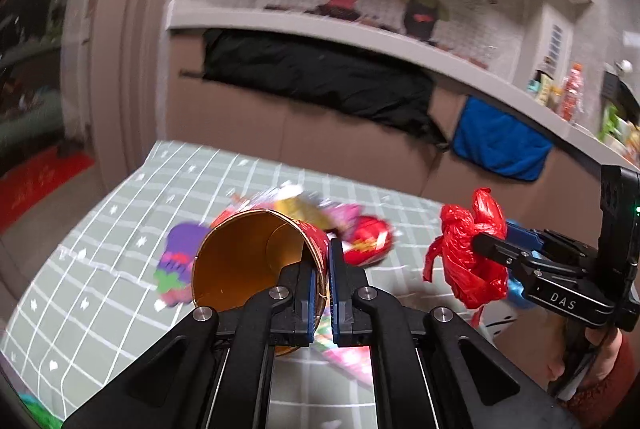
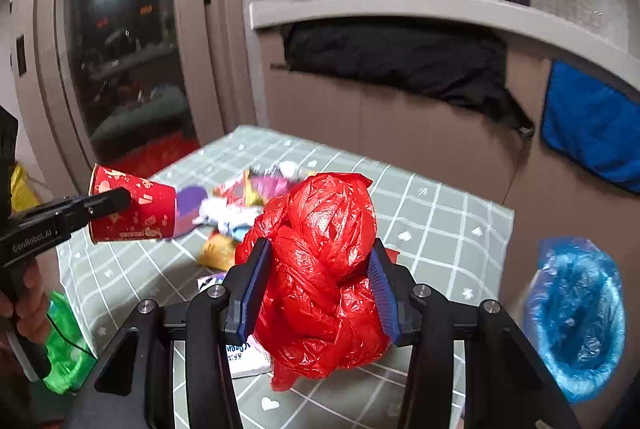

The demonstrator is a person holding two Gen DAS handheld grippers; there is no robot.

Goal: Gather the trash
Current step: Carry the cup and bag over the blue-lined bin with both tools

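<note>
My left gripper (image 1: 329,249) is shut on the rim of a red paper cup (image 1: 256,257) with a gold inside, held on its side above the table; the cup also shows in the right wrist view (image 2: 132,207). My right gripper (image 2: 320,265) is shut on a crumpled red plastic bag (image 2: 324,269), held above the table; the bag also shows in the left wrist view (image 1: 468,249). A pile of colourful wrappers (image 2: 248,197) lies on the green checked tablecloth (image 2: 432,225) below both grippers.
A bin lined with a blue bag (image 2: 576,313) stands to the right of the table. A green bag (image 2: 64,345) sits at the left. A cardboard wall with a black cloth (image 2: 400,57) and a blue cloth (image 2: 592,125) backs the table.
</note>
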